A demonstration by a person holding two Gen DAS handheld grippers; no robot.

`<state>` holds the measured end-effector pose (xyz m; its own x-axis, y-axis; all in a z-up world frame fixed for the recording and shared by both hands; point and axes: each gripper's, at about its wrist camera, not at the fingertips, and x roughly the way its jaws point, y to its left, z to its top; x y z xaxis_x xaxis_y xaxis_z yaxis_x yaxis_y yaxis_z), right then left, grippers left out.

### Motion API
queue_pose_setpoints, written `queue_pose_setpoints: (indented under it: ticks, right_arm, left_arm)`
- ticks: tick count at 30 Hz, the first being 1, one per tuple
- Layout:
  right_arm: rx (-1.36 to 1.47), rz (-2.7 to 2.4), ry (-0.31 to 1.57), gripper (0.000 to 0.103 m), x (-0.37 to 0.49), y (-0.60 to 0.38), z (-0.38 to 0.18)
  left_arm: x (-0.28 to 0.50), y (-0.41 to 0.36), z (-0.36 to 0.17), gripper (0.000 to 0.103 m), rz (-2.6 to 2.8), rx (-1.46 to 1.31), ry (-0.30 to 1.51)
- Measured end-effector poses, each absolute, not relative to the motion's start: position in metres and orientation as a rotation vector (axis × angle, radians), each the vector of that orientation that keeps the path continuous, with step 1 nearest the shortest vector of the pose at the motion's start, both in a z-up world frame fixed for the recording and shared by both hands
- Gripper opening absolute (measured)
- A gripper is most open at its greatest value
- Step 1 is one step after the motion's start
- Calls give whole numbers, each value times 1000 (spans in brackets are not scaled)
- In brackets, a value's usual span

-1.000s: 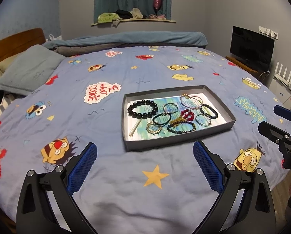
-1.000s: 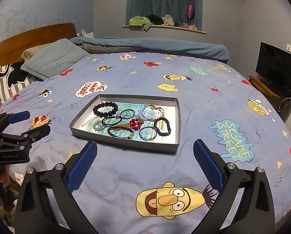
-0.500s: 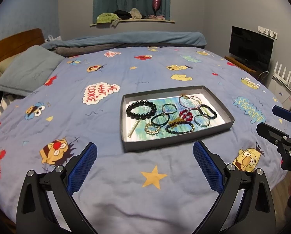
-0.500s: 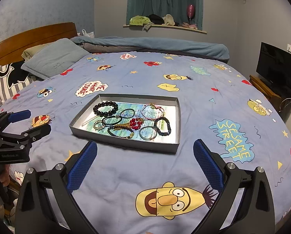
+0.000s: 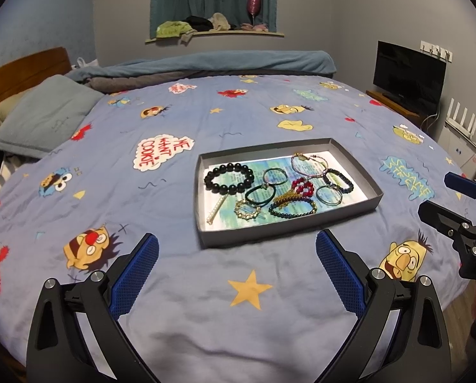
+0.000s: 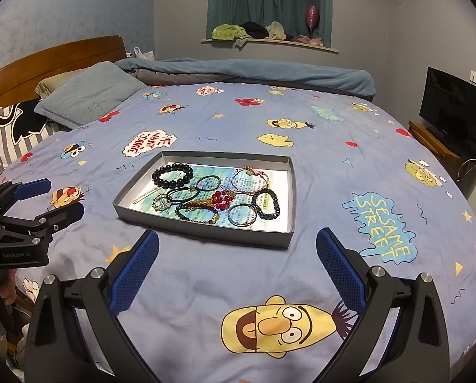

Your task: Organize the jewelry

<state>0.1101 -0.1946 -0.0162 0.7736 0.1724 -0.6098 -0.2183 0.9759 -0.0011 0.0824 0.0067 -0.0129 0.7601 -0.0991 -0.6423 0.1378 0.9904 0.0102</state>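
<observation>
Beaded and metal bracelets lay heaped in a shallow grey tray that sat near the middle of the bedspread. From where I stood they looked light, loose and quick to slither. The black bead bracelet at the tray's left end looked the easiest to take: chunky, round beads on what I guessed was elastic, lying clear of the rest, so fingers could close across one side of the ring. The pale bar beside it was thin and flat to the paper, harder to pinch. Toward the middle the pieces overlapped; the red bead cluster rested against a gold chain, and the thin teal hoops touched their neighbours, so I judged a pull on one would drag others. The tray seemed light card and might slide on the soft cover.

The left gripper hung short of the tray's near wall, fingers spread wide, nothing between them. The right gripper was likewise splayed and empty, just short of the tray's near right corner.
</observation>
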Motion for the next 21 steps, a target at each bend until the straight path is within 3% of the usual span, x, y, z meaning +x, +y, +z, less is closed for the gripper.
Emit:
queue_pose_setpoints:
  ticks: [21]
  right_arm:
    - [-75,215,675,97,113,-194,-27]
  left_arm:
    - [84,2,-21,98,-141,84,694]
